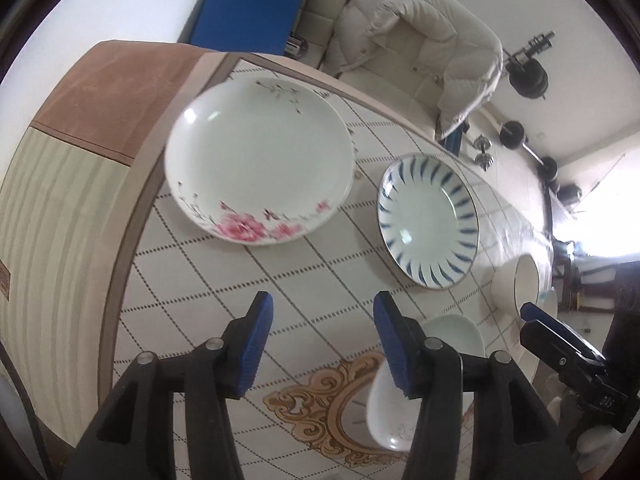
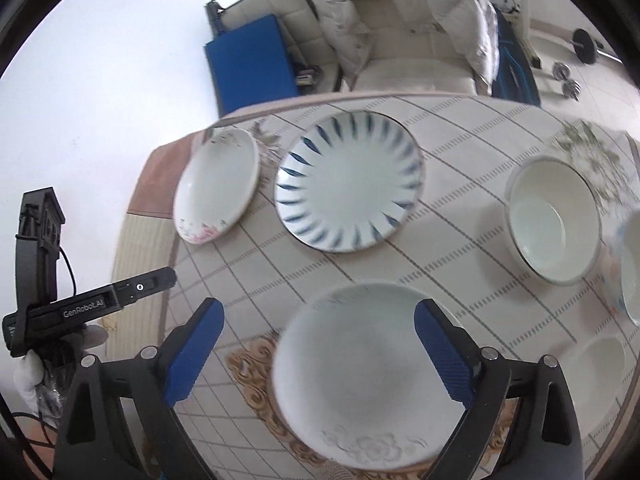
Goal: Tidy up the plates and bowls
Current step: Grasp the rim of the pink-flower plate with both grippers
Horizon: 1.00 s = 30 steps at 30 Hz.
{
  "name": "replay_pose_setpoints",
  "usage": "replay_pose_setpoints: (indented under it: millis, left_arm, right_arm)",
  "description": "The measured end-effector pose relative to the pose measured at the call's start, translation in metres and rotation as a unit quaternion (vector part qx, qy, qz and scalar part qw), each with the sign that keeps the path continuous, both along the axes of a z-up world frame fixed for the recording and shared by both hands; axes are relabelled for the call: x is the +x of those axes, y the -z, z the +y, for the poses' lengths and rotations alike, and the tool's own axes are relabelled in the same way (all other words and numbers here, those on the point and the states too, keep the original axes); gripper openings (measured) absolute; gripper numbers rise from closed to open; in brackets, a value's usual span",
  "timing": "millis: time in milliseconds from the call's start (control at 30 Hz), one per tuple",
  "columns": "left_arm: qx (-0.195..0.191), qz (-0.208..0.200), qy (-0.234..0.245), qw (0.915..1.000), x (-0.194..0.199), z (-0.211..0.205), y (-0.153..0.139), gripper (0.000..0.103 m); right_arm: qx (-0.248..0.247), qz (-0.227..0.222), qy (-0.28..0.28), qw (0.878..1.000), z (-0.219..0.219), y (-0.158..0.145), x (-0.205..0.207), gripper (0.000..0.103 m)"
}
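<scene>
A white plate with pink flowers [image 1: 260, 160] [image 2: 218, 184] and a blue-striped plate [image 1: 428, 216] [image 2: 348, 184] lie side by side on the checked tablecloth [image 1: 240, 280]. My left gripper [image 1: 323, 304] hangs open above bare cloth with nothing between its fingers. My right gripper [image 2: 320, 308] is open wide above a white plate with a faint grey flower [image 2: 368, 376], which lies flat on the table, and the pads do not touch it. In the left wrist view that plate [image 1: 384, 412] is partly hidden behind my right finger. A white bowl [image 2: 554, 220] [image 1: 516, 288] stands to the right.
Another bowl [image 2: 632, 272] and a small white dish [image 2: 596, 364] sit at the right edge. Beyond the table's far edge stand a sofa with a puffy white jacket [image 2: 400, 8] and a blue cushion [image 2: 248, 64]. Dumbbells [image 2: 568, 80] lie on the floor.
</scene>
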<state>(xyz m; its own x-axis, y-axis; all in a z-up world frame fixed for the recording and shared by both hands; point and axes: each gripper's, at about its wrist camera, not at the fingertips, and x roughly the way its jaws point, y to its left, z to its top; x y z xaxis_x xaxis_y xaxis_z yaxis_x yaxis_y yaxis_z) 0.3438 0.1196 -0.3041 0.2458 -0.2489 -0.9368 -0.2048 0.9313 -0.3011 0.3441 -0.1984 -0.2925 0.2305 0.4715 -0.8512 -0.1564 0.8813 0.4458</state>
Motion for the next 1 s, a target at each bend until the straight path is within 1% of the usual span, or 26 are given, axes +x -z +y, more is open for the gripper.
replay_pose_setpoints:
  millis: [67, 200, 300, 367, 467, 567, 667, 700, 800, 867, 933, 967, 1000]
  left_arm:
    - [-0.012, -0.002, -0.026, 0.9996, 0.013, 0.031, 0.000, 0.051]
    - [-0.021, 0.005, -0.068, 0.9975, 0.042, 0.088, 0.014, 0.051]
    - [-0.028, 0.017, -0.080, 0.9962, 0.064, 0.119, 0.034, 0.051]
    - [-0.031, 0.030, -0.081, 0.9958, 0.078, 0.130, 0.050, 0.051]
    - [-0.044, 0.050, -0.074, 0.9950, 0.095, 0.137, 0.075, 0.049]
    - [-0.053, 0.064, -0.061, 0.9946, 0.108, 0.137, 0.093, 0.049]
    - [-0.061, 0.071, -0.057, 0.9940, 0.116, 0.135, 0.104, 0.049]
    - [-0.064, 0.072, -0.055, 0.9939, 0.117, 0.134, 0.106, 0.049]
    - [-0.070, 0.075, -0.051, 0.9934, 0.122, 0.132, 0.112, 0.049]
    - [-0.073, 0.076, -0.047, 0.9933, 0.125, 0.130, 0.115, 0.045]
    - [-0.069, 0.081, -0.041, 0.9935, 0.129, 0.127, 0.118, 0.040]
    - [-0.066, 0.081, -0.040, 0.9937, 0.130, 0.126, 0.120, 0.039]
    - [-0.065, 0.081, -0.039, 0.9938, 0.131, 0.125, 0.121, 0.039]
  right_arm:
    - [0.017, -0.003, -0.025, 1.000, 0.035, -0.004, 0.026, 0.098]
    - [0.002, 0.001, -0.061, 0.998, 0.102, 0.000, 0.082, 0.098]
    - [0.009, 0.037, -0.070, 0.997, 0.135, 0.015, 0.124, 0.098]
    - [0.019, 0.067, -0.072, 0.995, 0.152, 0.033, 0.151, 0.098]
    - [0.018, 0.095, -0.076, 0.992, 0.173, 0.059, 0.184, 0.098]
    - [0.007, 0.116, -0.082, 0.990, 0.184, 0.084, 0.207, 0.093]
    - [0.014, 0.139, -0.090, 0.986, 0.192, 0.103, 0.221, 0.086]
    - [0.016, 0.146, -0.092, 0.985, 0.194, 0.109, 0.223, 0.081]
    - [0.020, 0.160, -0.098, 0.982, 0.199, 0.122, 0.230, 0.072]
    - [0.025, 0.169, -0.102, 0.980, 0.199, 0.129, 0.232, 0.069]
    - [0.029, 0.174, -0.107, 0.979, 0.202, 0.133, 0.231, 0.063]
    - [0.029, 0.175, -0.110, 0.978, 0.203, 0.134, 0.230, 0.061]
    - [0.029, 0.176, -0.113, 0.978, 0.204, 0.135, 0.229, 0.057]
